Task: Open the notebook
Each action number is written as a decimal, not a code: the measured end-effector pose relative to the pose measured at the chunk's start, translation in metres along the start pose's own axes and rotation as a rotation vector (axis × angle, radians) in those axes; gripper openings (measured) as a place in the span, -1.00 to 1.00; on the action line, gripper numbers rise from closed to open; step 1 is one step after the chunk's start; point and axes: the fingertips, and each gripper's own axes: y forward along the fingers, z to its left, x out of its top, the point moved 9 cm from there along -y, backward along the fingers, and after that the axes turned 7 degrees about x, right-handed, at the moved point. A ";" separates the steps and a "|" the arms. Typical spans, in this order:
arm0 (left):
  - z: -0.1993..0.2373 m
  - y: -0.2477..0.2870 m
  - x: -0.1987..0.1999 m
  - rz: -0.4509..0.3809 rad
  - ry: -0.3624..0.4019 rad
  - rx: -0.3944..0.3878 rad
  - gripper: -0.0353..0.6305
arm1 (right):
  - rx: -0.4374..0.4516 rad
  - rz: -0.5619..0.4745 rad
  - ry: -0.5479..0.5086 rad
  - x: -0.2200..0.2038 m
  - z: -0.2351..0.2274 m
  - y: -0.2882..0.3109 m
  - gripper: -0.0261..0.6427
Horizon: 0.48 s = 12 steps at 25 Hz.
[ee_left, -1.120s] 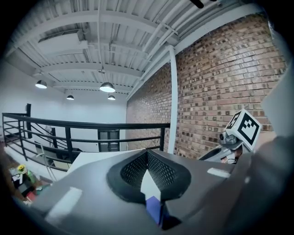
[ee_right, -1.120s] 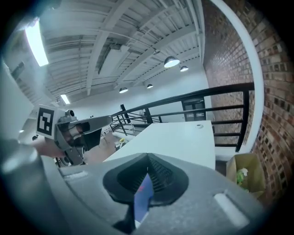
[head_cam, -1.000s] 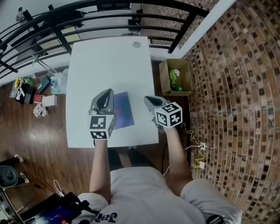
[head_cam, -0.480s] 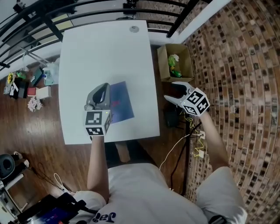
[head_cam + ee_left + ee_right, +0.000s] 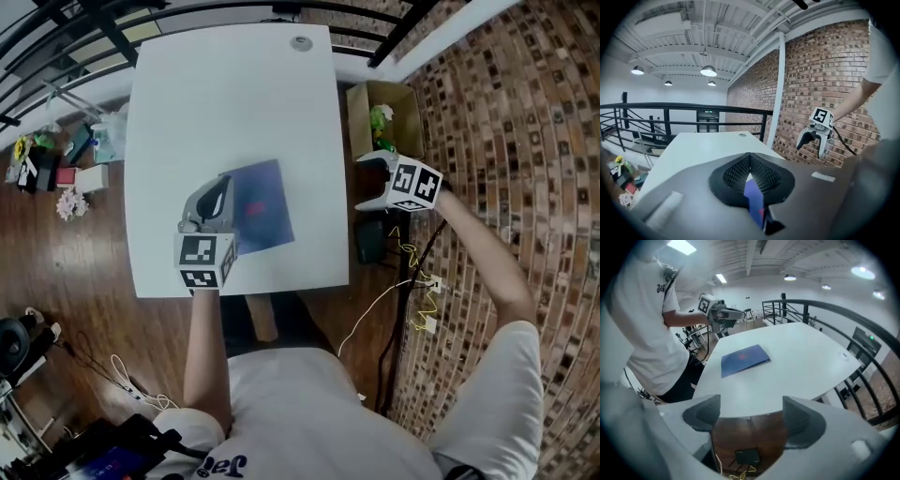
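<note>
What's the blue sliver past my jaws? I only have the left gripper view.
Observer: The notebook. The right gripper view shows it closed, flat on the white table.
Operator: Am I touching it?
Observer: The head view puts the left gripper over its left edge; contact cannot be told.
Operator: The other one?
Observer: Off the table's right side, over the floor. The right gripper has just been opening its jaws; they are now wide apart, with nothing between them.

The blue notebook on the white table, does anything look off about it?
The flat blue notebook lies closed, turned slightly askew to the edges of the white table. No damage or spill shows.
</note>
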 end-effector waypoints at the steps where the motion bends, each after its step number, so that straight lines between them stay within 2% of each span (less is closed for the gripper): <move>1: 0.002 -0.001 -0.002 0.003 -0.002 0.000 -0.84 | 0.039 0.003 0.039 0.004 -0.004 0.008 0.27; 5: 0.012 -0.004 -0.008 0.011 -0.014 0.014 -0.84 | 0.178 -0.085 0.255 0.026 -0.013 0.040 0.26; 12: 0.022 -0.008 -0.016 0.010 -0.031 0.027 -0.84 | 0.329 -0.317 0.562 0.055 -0.013 0.086 0.23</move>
